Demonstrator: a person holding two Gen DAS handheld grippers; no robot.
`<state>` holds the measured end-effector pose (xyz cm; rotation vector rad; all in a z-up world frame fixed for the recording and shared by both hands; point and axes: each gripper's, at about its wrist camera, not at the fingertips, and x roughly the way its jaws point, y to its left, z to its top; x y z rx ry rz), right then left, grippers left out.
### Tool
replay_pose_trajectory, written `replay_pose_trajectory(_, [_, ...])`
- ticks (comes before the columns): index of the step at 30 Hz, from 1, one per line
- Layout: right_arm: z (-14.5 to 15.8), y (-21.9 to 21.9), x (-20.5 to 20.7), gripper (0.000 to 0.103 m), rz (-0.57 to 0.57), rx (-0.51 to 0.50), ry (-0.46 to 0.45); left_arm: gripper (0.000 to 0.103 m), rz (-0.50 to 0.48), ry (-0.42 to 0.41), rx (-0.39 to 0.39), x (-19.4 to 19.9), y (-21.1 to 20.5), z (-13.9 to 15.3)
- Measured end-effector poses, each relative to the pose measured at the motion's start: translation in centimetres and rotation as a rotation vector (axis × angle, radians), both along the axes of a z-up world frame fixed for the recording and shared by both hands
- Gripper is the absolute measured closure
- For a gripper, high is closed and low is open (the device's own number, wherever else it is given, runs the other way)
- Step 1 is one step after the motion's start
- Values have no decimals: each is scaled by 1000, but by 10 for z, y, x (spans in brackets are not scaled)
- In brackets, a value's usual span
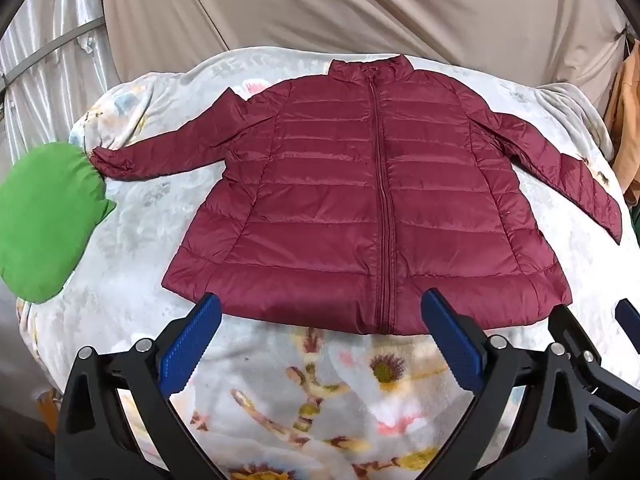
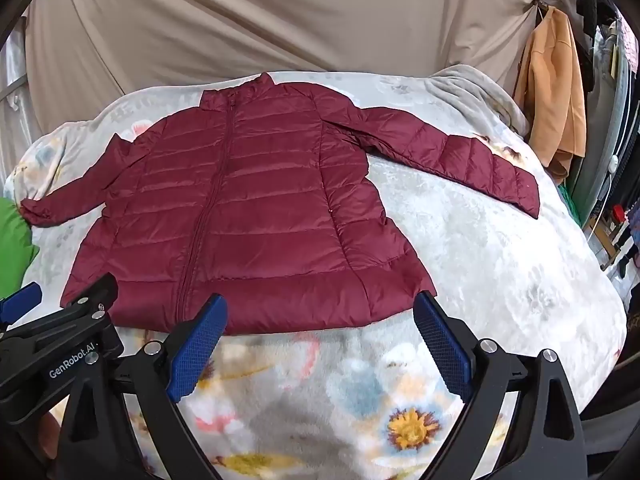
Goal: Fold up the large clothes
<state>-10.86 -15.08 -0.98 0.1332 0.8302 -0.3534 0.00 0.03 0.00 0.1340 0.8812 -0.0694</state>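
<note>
A dark red quilted jacket (image 1: 360,200) (image 2: 240,216) lies flat and zipped on a floral blanket (image 1: 304,392) (image 2: 480,264), collar at the far side, both sleeves spread outward. My left gripper (image 1: 322,312) hovers open just short of the hem's middle, nothing between its blue pads (image 1: 192,344). In the right wrist view my right gripper (image 2: 320,312) is open too, at the hem's right portion, with empty jaws. The left gripper's black frame (image 2: 64,332) shows at that view's lower left.
A green cushion (image 1: 44,220) sits at the left by the left cuff. A beige sheet (image 1: 360,4) hangs behind the bed. An orange garment (image 2: 552,80) hangs at the right, with cluttered shelves (image 2: 612,232) beyond the blanket's right edge.
</note>
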Motion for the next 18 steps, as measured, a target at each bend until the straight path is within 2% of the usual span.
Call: replay_pose_trajectory(18, [-3, -1, 7, 11, -1, 16, 1, 5, 8, 1, 15, 8, 3, -5])
